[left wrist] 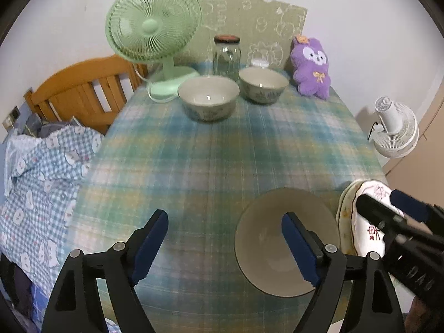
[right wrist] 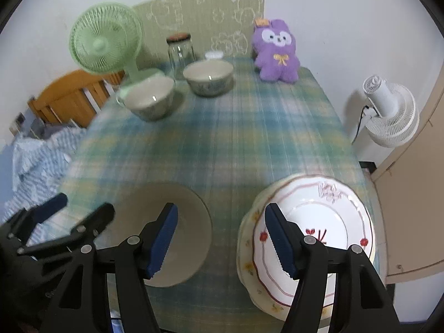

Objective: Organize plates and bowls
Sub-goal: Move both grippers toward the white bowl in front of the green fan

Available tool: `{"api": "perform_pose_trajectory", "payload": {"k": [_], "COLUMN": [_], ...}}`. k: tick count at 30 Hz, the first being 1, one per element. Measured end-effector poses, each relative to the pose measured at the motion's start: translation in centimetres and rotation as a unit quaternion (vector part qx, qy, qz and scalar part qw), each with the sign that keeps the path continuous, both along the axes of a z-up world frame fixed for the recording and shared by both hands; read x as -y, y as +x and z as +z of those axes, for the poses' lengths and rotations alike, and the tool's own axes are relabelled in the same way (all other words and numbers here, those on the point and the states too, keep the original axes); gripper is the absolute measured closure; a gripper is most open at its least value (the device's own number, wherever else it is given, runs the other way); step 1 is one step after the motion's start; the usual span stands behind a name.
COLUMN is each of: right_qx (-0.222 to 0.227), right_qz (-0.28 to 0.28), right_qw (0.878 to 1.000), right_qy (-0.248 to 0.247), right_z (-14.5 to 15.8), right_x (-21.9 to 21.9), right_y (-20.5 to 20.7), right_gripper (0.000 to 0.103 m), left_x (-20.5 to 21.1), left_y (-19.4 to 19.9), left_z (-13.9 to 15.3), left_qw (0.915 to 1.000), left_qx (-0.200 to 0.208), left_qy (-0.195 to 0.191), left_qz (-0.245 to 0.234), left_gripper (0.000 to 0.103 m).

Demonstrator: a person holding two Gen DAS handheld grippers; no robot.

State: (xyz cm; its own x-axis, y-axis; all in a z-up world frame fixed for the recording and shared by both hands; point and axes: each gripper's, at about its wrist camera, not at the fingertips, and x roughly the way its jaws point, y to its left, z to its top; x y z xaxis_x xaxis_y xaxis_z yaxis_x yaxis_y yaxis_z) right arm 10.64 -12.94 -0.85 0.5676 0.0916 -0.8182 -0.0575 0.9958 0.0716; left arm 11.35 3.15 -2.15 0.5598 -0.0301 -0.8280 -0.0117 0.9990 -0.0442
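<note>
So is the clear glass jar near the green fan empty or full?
Empty, it seems: the clear glass jar shows only the wall covering through its sides, and its dark lid is on.

Three bowls (left wrist: 208,98) (left wrist: 263,84) (left wrist: 285,240), two stacked plates (right wrist: 313,238), two fans (left wrist: 152,27) (left wrist: 394,127), one jar (left wrist: 226,55), one plush (left wrist: 310,68)

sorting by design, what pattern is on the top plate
White top plate with red scalloped lines and red motifs; right wrist view.

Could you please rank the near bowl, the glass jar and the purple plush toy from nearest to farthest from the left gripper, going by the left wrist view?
From the left gripper:
1. Near bowl, just ahead on the right, by its right finger.
2. Glass jar, far end, near centre, behind the two far bowls.
3. Purple plush toy, far right corner; jar and toy are nearly level, so this order is tentative.
</note>
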Motion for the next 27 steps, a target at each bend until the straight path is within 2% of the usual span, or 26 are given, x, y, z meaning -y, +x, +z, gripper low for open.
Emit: {"api": "perform_pose_trajectory", "payload": {"k": [4, 6, 10, 16, 21, 27], "right_qx": [0.012, 0.023, 0.038, 0.061, 0.071, 0.080], "right_qz": [-0.011, -0.005, 0.001, -0.008, -0.010, -0.025], "right_qw": [1.000, 1.000, 0.999, 0.998, 0.997, 0.996], "right_qy": [0.000, 0.007, -0.012, -0.025, -0.029, -0.028], "right_z": [2.1, 3.1, 4.8, 7.2, 8.4, 9.5], "right_x": [-0.2, -0.5, -1.5, -2.5, -3.7, -5.7], "right_y": [0.4, 0.5, 0.8, 1.3, 2.2, 4.0], "right_gripper": [0.034, 0.034, 0.033, 0.027, 0.027, 0.026], "left_x": [-0.9, -1.2, -1.6, -3.1, -4.7, -6.5], "left_y": [0.3, 0.6, 0.9, 1.6, 2.9, 4.9], "left_z": [2.1, 3.1, 4.8, 6.8, 7.9, 9.4], "left_qw": [0.9997, 0.9994, 0.9988, 0.9976, 0.9969, 0.9961], "left_qx": [0.019, 0.024, 0.041, 0.061, 0.072, 0.086], "left_qy": [-0.006, -0.009, -0.002, -0.012, -0.008, 0.002], "left_qz": [0.016, 0.023, 0.025, 0.030, 0.028, 0.016], "left_gripper": [0.017, 0.010, 0.010, 0.007, 0.002, 0.003]}}
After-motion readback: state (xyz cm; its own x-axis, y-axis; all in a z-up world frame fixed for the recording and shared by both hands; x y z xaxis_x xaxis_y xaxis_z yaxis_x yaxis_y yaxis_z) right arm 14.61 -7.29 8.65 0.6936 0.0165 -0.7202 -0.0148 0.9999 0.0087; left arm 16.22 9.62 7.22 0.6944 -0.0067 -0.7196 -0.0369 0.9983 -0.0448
